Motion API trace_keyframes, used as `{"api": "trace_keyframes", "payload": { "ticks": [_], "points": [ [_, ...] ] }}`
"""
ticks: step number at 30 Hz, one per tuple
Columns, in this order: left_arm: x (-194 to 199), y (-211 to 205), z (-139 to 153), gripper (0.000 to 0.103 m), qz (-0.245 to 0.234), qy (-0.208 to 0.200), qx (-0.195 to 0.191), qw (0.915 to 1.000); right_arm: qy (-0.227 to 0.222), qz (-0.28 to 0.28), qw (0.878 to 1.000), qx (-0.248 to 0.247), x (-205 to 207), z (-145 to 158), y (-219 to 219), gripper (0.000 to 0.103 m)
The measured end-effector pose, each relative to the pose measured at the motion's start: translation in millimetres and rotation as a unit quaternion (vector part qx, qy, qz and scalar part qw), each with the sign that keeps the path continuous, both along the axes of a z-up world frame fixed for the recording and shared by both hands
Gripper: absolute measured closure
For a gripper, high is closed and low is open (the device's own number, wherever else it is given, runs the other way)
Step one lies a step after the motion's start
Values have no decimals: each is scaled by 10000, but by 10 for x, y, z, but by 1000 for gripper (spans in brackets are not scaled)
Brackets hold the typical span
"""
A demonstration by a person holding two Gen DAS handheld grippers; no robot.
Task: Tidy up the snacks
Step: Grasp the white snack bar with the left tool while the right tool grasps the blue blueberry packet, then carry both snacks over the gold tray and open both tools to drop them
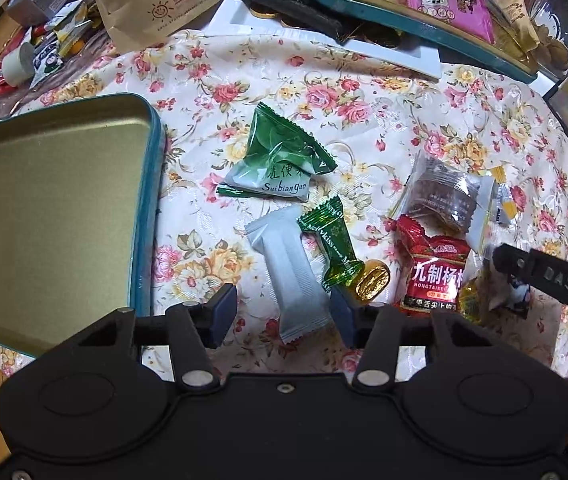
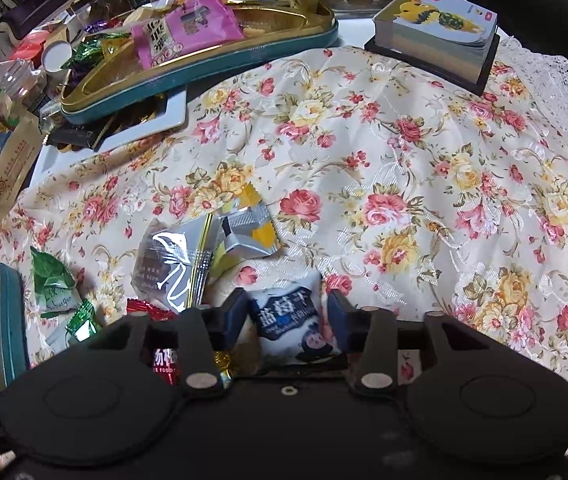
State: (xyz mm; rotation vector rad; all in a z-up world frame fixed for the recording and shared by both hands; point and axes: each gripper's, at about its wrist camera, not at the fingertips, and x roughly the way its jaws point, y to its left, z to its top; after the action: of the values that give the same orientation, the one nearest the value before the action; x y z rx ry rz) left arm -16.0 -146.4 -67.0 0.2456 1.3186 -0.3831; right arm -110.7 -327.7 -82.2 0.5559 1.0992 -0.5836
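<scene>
Loose snacks lie on the floral cloth (image 1: 323, 92). In the left wrist view my left gripper (image 1: 284, 312) is open, its fingers on either side of a white packet (image 1: 289, 268). Beside it lie a green Meltykiss candy (image 1: 333, 246), a gold candy (image 1: 371, 280), a green-white Suibianguo packet (image 1: 284, 156), a red packet (image 1: 431, 272) and a clear brown-cake packet (image 1: 443, 196). An empty teal tin (image 1: 50, 216) sits to the left. In the right wrist view my right gripper (image 2: 284, 316) is open around a white-blue packet (image 2: 291, 320); a silver-yellow wrapper (image 2: 244, 232) lies ahead.
A teal-and-gold tray (image 2: 204, 68) heaped with snacks stands at the back over a white tray (image 1: 383, 52). A paper bag (image 1: 156, 0) is at the back left. A card deck on a black stand (image 2: 435, 36) sits at the back right. The cloth's right half (image 2: 423, 184) is bare.
</scene>
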Motion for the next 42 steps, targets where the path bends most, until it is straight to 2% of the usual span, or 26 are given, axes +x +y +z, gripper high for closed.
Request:
{"api": "trace_keyframes", "payload": {
  "ticks": [5,7,9,12,13,14,15,17,20,22,23,28,35,42],
  "points": [
    [18,-62,-42,46,-36,-105,60,9999,14,131,9999,-32,-107,141,-28,83],
    [37,-68,-70,46,0,-87,56,9999,-14,25,10000,14,-162,196,-86,94],
    [63,-65,-107,47,55,-30,67,10000,-50,-88,9999,65,-214,246,-149,95],
    [86,-61,-162,56,135,100,53,9998,-158,-177,9995,185,-270,299,-230,96],
    [92,-66,-180,65,137,140,54,9998,-177,-203,9994,204,-288,311,-256,96],
    [98,-74,-200,67,136,174,69,9997,-179,-228,9994,204,-301,313,-276,96],
    [104,-78,-216,69,162,174,83,9997,-201,-264,9992,207,-321,313,-301,95],
    [118,-77,-237,75,224,147,92,9996,-306,-382,9984,283,-357,297,-350,87],
    [118,-71,-217,76,173,205,51,9996,-368,-472,9964,596,-353,224,-385,79],
    [95,-56,-168,76,125,245,1,9996,-393,-533,9948,770,-325,188,-382,67],
    [82,-49,-136,76,93,231,-16,9997,-400,-542,9944,817,-307,177,-364,65],
    [38,55,95,76,-25,172,-206,9996,-190,-293,9977,585,-159,106,-217,62],
    [123,295,477,76,96,103,-483,9987,212,-29,9995,240,-34,-67,-75,57],
    [447,778,982,76,559,-485,-378,9965,393,170,9990,-151,23,-124,43,58]
  ]
}}
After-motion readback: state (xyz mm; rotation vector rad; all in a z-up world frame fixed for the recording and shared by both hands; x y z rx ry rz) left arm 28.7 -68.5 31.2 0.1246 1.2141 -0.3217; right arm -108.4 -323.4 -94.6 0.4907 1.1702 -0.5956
